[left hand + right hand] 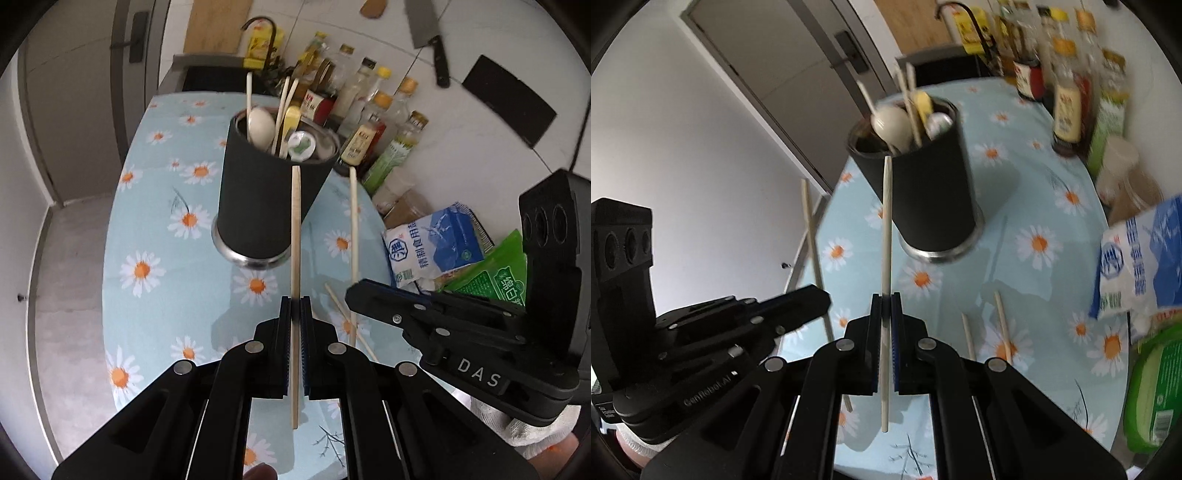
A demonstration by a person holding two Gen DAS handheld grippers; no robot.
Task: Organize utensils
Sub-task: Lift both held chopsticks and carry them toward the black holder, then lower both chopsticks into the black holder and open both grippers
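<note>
Chopsticks are being carried to the holder [267, 192]: each hand-held gripper, left [294, 317] and right [885, 314], is clamping one upright. Judging by this, tips are needing lifting over the far rim, between spoon [260, 125] and sticks. Two more are lying on the worktop [173, 280], near right; bottles [373, 122] are crowding the far right edge.

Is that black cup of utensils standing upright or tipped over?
Upright: the black cup stands on its metal base, with a spoon and chopsticks poking out its open top.
</note>
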